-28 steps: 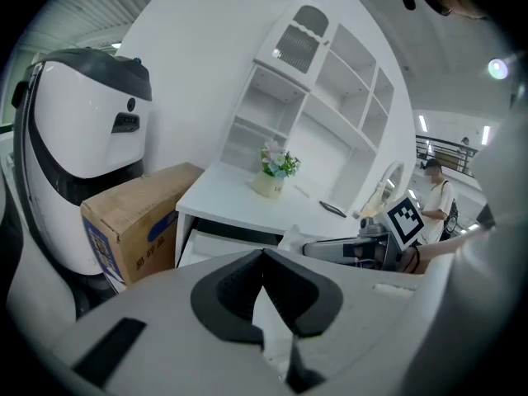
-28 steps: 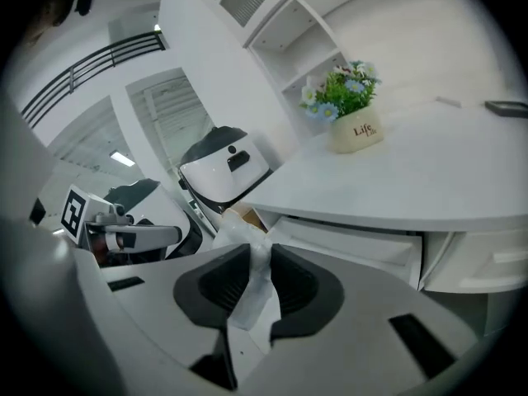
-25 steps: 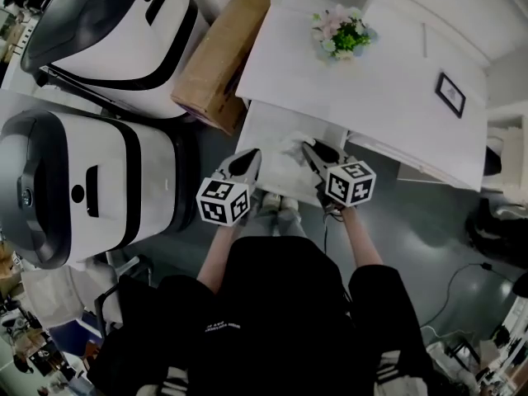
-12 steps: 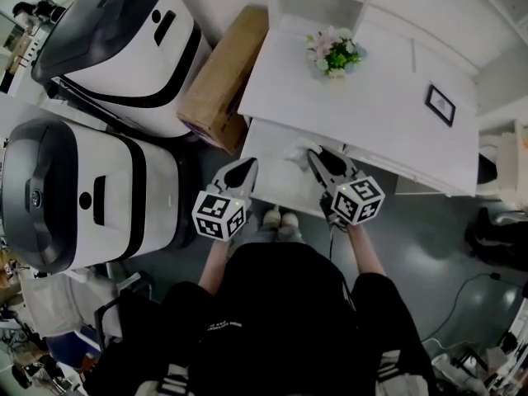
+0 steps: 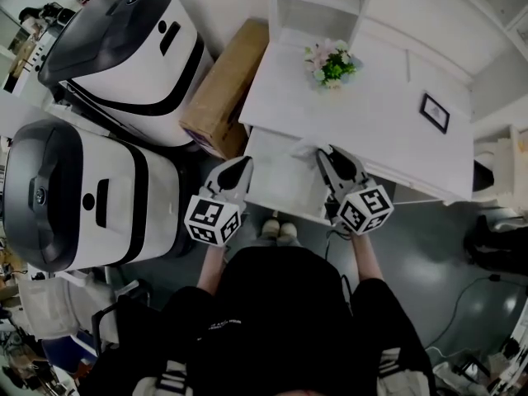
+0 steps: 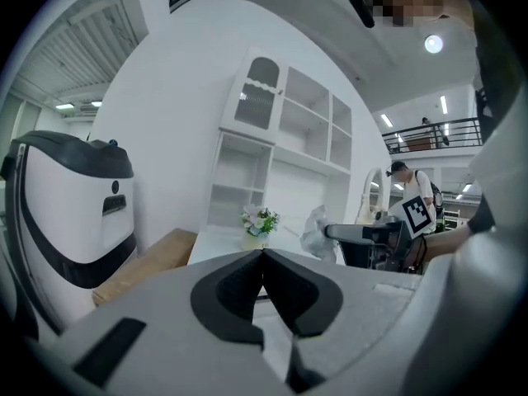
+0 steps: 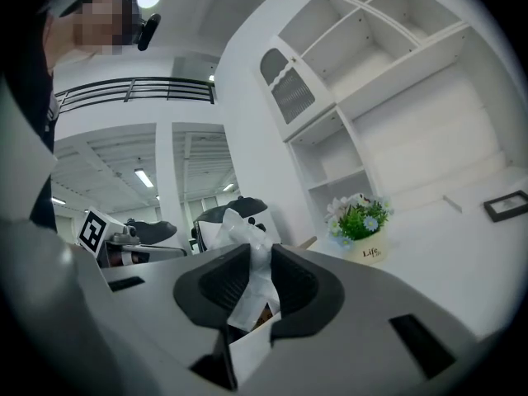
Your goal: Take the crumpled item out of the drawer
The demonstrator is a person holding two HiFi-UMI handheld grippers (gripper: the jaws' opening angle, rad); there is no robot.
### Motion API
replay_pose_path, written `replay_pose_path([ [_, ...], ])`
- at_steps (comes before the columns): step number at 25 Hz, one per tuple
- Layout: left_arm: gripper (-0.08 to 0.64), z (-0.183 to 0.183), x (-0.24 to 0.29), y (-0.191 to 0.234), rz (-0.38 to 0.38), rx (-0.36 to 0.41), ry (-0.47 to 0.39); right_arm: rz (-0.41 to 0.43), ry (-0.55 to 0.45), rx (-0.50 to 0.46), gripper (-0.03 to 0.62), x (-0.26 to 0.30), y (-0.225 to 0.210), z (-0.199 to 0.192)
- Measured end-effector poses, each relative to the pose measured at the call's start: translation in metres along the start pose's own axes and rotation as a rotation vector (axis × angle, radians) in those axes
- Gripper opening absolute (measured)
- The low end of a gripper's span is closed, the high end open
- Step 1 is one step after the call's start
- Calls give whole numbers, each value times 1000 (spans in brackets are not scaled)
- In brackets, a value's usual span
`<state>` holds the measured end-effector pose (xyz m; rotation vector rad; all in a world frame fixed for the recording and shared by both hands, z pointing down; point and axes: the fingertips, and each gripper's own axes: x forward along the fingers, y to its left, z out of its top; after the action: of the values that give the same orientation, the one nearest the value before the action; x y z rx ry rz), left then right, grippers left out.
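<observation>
We pinch the crumpled white item [image 7: 246,258] in our right gripper [image 5: 324,152] by the open drawer [image 5: 276,184], our left gripper [image 5: 242,162] closed, empty.

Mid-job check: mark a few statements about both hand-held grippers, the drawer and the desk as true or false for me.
1. The right hand-held gripper is shut on the crumpled item. True.
2. The left hand-held gripper holds something. False: its jaws meet with nothing between them.
3. The drawer is closed. False: it stands pulled out.
4. A flower pot stands on the desk. True.
</observation>
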<state>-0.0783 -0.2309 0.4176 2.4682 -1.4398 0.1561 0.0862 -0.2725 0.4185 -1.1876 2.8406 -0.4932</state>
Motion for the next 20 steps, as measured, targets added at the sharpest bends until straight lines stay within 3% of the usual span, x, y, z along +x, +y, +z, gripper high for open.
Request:
replay_pose_path([
  [12,-3,45,-15,8,62,57,-107,-51,-121,-92,67,-19,-5,60],
  [20,-3,66,-26,16,103,66,-171,-80,-171,-122,66,-27,-4,79],
])
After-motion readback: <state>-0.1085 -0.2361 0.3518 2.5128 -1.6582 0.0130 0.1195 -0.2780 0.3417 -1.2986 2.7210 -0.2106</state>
